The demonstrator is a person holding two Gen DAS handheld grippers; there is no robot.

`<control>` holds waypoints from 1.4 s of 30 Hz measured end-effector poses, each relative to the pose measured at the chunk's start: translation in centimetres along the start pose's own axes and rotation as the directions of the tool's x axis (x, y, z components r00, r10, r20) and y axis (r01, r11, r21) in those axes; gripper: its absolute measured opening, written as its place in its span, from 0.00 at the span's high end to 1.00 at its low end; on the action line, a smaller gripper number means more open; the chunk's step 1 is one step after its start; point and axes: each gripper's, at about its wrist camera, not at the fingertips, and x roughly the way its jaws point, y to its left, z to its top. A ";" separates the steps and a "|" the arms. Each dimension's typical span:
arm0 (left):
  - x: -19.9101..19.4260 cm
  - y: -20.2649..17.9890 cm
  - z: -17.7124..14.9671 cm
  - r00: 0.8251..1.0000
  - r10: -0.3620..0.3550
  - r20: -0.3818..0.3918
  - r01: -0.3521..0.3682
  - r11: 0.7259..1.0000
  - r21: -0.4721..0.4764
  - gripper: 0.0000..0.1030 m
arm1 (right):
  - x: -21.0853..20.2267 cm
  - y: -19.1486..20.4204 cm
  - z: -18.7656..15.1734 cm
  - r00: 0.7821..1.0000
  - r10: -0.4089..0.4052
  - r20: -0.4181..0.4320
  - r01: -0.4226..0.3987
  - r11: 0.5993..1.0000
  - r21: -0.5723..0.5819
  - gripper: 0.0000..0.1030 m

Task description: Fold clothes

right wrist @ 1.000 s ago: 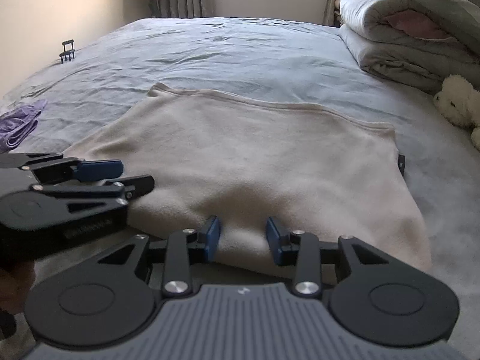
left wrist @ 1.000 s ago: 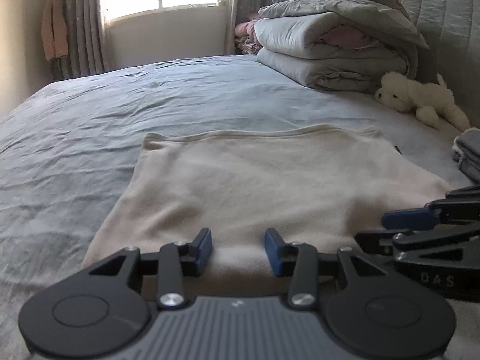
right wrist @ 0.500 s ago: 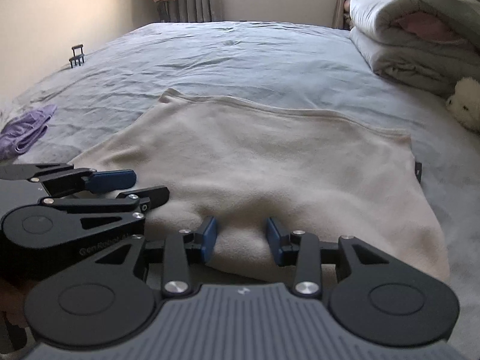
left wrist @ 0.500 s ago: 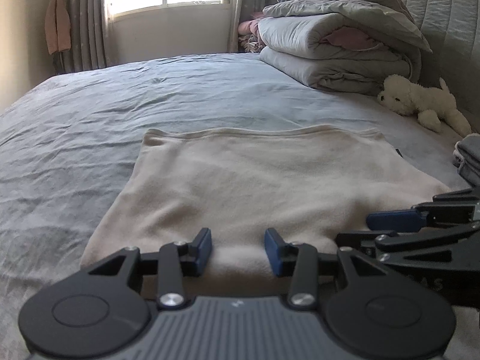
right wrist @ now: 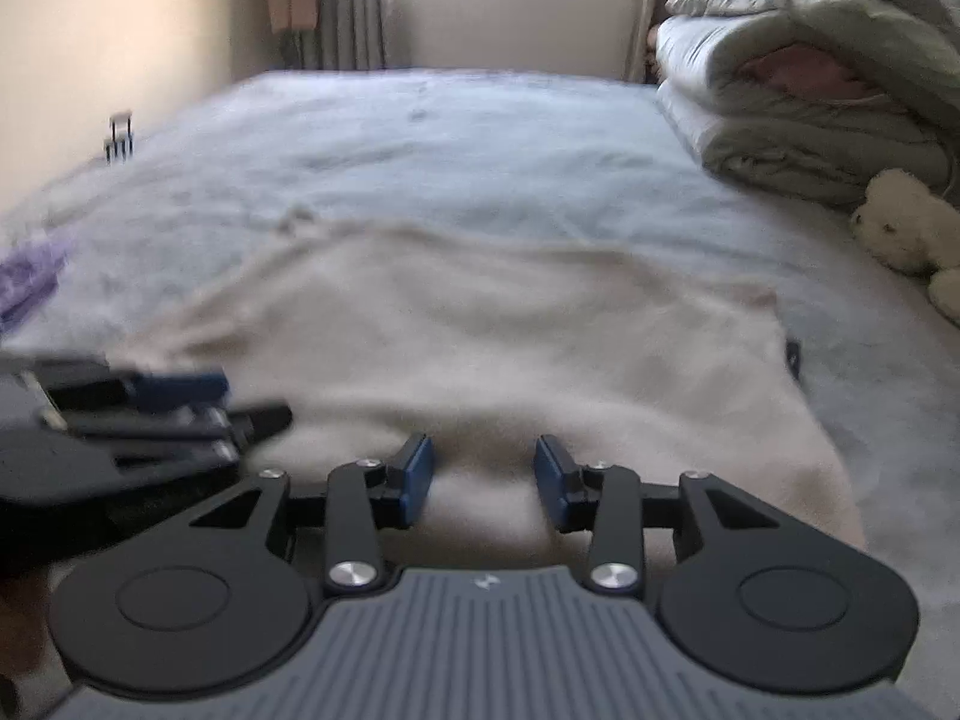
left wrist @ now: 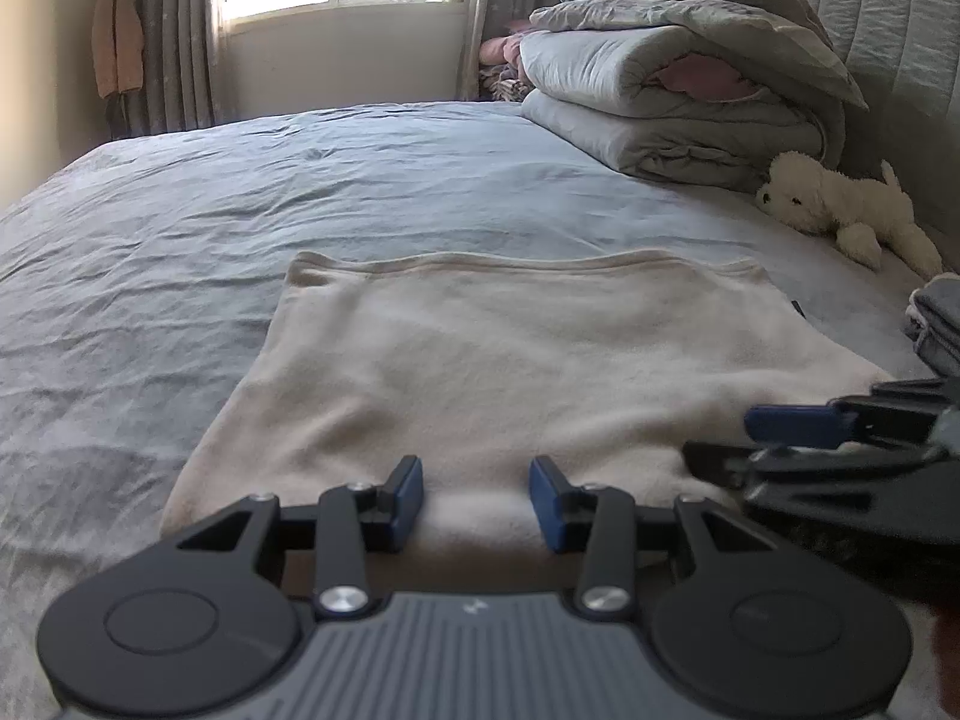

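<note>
A cream fleece garment (left wrist: 510, 360) (right wrist: 510, 348) lies flat on the blue-grey bed sheet (left wrist: 240, 210), its thick folded near edge towards me. My left gripper (left wrist: 477, 498) sits at that edge near the left corner, shut on a hump of the fleece that fills the gap between its blue pads. My right gripper (right wrist: 483, 474) is at the same edge further right, with a ridge of fleece still between its pads while its jaws are opening. Each gripper shows in the other's view, side by side: the right gripper (left wrist: 780, 438) and the left gripper (right wrist: 240, 402).
A pile of folded grey duvets (left wrist: 678, 102) and a white plush toy (left wrist: 840, 204) lie at the far right by the headboard. Folded grey clothes (left wrist: 936, 324) sit at the right edge. A purple garment (right wrist: 30, 276) lies at the far left. Beyond the bed are a window and curtains.
The right wrist view has gone blurred and the garment sits a little lower in it. The left gripper and its hold on the fleece look the same.
</note>
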 end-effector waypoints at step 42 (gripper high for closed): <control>0.2 1.1 0.6 0.999 -0.029 -0.045 0.025 0.996 -0.081 0.60 | -6.2 -13.6 -4.8 0.997 -0.037 -0.064 0.068 0.783 0.618 0.22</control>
